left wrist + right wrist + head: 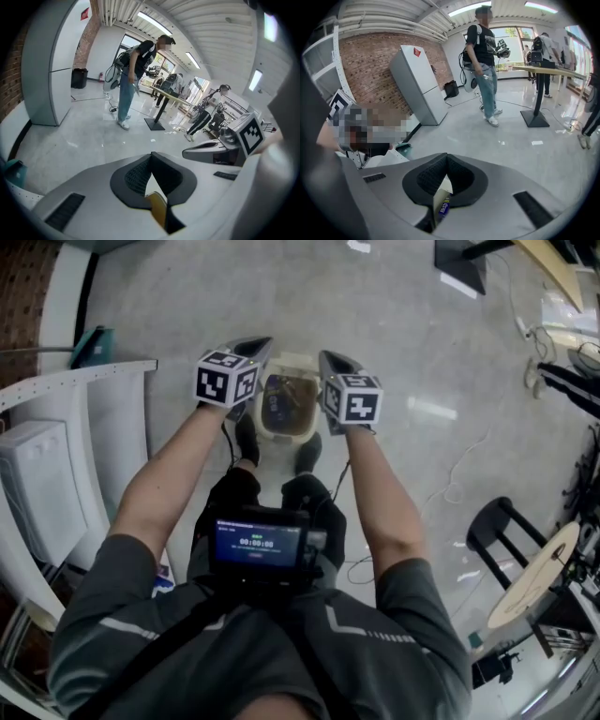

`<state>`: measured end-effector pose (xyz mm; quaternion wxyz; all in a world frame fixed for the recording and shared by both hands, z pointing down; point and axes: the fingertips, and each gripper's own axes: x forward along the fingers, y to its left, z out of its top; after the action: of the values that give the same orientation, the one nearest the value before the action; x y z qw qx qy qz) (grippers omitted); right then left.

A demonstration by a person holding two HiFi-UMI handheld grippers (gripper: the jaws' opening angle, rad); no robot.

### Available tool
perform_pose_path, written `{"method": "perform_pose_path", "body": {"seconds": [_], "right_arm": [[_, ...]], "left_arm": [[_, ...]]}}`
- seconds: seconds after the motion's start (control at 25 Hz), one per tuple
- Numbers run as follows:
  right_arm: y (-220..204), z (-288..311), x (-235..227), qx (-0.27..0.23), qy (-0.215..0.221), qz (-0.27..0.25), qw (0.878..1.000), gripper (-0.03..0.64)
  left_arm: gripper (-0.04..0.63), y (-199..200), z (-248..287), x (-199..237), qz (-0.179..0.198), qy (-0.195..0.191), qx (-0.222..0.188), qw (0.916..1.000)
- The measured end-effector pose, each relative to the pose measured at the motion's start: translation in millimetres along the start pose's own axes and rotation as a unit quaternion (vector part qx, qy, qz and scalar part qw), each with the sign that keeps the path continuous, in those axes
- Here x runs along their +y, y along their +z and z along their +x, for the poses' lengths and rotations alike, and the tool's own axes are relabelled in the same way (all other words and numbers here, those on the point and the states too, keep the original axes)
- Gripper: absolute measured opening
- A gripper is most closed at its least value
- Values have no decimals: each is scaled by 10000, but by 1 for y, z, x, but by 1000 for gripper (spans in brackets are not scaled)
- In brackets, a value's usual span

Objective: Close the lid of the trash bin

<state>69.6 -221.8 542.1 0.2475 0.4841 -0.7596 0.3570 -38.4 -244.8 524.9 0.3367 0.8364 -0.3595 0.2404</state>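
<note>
Brick wall [370,61], glossy grey floor [511,140]

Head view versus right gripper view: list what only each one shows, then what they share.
Head view only: the trash bin seen from above with its top open, between the two grippers; the person's forearms; a chest-mounted screen.

Right gripper view only: a brick wall, a white fridge-like cabinet, a standing person, and the right gripper jaws meeting at their tips.

Shared: the grey floor, the right gripper itself, and the left gripper, seen only as a marker cube at the right gripper view's left edge.
</note>
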Motion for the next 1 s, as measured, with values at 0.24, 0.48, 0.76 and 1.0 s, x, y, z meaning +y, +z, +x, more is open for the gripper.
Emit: {"method": "perform_pose_path", "body": {"seconds": [0.24,0.48,0.76,1.0], "right_arm": [[-10,12,-9,113,-113,183,9997,11],[-21,20,-10,278,-156,234,9992,11],[-33,25,-10,431,-147,324,9984,11],[-42,26,-9,411,-119,464,9980,11]], "left_arm": [[-5,-19,22,3,-4,23,345,9994],[-5,-34,34,-4,-101,-53,547,9984],[-5,-52,42,-7,-125,-87,857,9962],[-5,-66,40,-9,-180,-127,972,9950]]}}
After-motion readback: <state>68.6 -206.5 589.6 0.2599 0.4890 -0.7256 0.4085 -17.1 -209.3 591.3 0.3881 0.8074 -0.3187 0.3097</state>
